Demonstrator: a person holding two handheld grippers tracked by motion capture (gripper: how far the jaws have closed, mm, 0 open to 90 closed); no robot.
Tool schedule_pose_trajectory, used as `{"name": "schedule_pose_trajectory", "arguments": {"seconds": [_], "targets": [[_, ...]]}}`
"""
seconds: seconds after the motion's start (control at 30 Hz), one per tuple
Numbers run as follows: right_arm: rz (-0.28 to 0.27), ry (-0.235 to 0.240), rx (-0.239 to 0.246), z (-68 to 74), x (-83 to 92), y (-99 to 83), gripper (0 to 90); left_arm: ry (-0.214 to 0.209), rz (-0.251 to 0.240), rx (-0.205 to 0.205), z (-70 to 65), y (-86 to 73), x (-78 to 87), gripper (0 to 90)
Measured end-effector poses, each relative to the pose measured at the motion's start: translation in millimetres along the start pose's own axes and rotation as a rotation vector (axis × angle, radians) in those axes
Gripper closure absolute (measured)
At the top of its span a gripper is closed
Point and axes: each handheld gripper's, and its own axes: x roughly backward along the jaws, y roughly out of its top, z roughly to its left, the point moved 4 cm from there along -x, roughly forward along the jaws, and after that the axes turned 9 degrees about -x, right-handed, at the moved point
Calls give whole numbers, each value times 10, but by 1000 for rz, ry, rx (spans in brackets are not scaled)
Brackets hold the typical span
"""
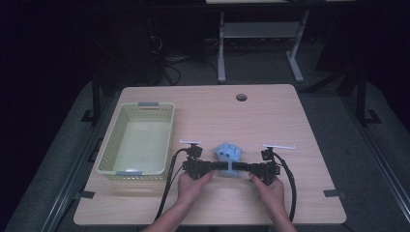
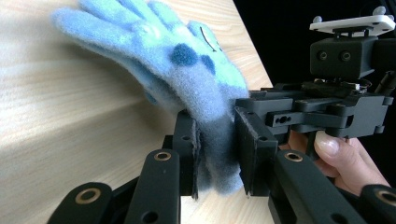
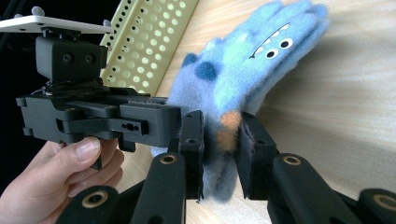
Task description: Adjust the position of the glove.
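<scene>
A fuzzy blue glove (image 1: 228,152) with dark spots and a cartoon face lies near the table's front middle, fingers pointing away from me. My left gripper (image 1: 218,166) comes at its cuff from the left and my right gripper (image 1: 240,167) from the right, tips almost meeting. In the left gripper view the glove (image 2: 187,70) has its cuff pinched between my left gripper's (image 2: 217,149) jaws. The right gripper view shows the glove (image 3: 243,70) with its cuff, marked by an orange patch, squeezed in my right gripper (image 3: 219,149). Both are shut on the glove.
A pale green perforated basket (image 1: 109,140) stands empty at the table's left, also seen as the basket (image 3: 144,42) behind the left gripper. A round cable hole (image 1: 241,97) lies at the table's far side. Cables trail from both grippers toward the front edge.
</scene>
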Motion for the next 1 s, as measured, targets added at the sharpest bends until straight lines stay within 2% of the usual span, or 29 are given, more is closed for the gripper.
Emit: {"name": "schedule_pose_trajectory", "arguments": {"seconds": [0.3,0.57,0.97,1.0], "targets": [[-25,16,17,109,39,57,735,-2,-15,-18,-62,90,86,707],[-28,20,57,317,25,156,735,-3,-38,-34,-119,223,259,707],[-20,22,90,539,-9,260,735,-7,-55,-52,-154,349,454,707],[-19,23,95,589,-18,284,735,-6,-59,-58,-155,368,482,707]]}}
